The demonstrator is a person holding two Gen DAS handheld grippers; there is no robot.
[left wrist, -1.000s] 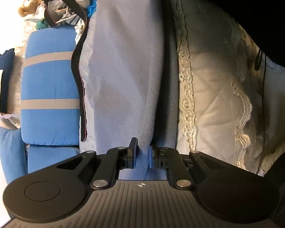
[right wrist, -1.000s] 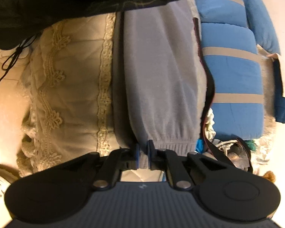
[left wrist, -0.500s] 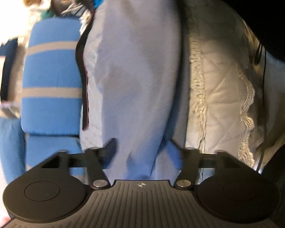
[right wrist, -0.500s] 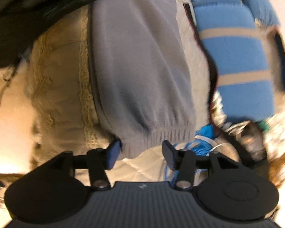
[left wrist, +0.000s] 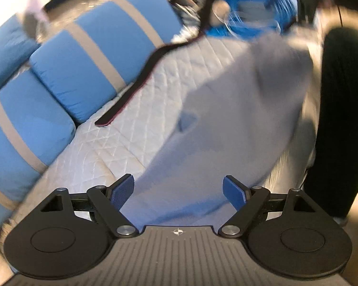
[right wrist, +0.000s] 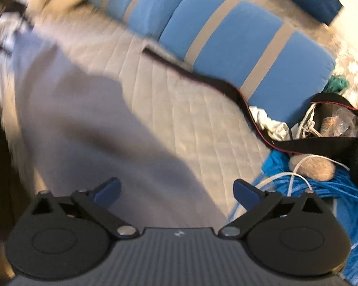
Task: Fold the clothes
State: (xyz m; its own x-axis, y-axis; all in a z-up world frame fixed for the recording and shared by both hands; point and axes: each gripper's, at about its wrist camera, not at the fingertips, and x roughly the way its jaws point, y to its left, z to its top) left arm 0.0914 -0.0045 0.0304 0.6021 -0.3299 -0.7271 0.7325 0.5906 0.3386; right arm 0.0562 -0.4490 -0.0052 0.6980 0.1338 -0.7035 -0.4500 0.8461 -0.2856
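Observation:
A grey pair of sweatpants (left wrist: 226, 119) lies stretched along a white quilted sofa cover (left wrist: 136, 128). My left gripper (left wrist: 178, 191) is open, its blue pads (left wrist: 121, 190) apart just above one end of the garment, holding nothing. In the right wrist view the same grey garment (right wrist: 88, 124) runs from the lower middle to the upper left. My right gripper (right wrist: 176, 191) is open and empty above its near end. Both views are blurred by motion.
Blue cushions with grey stripes (left wrist: 95, 54) line the sofa back (right wrist: 238, 47). A black strap (right wrist: 214, 85) lies across the cover. An open black bag (right wrist: 334, 124), a blue cable coil (right wrist: 322, 190) and a beige ball (right wrist: 312, 166) sit at the sofa's end. A dark-clothed leg (left wrist: 341, 119) stands beside the sofa.
Both grippers were shut on the ends of the grey sweatpants; they opened and let go. Both have since swung and pulled back, and the garment lies on the cover.

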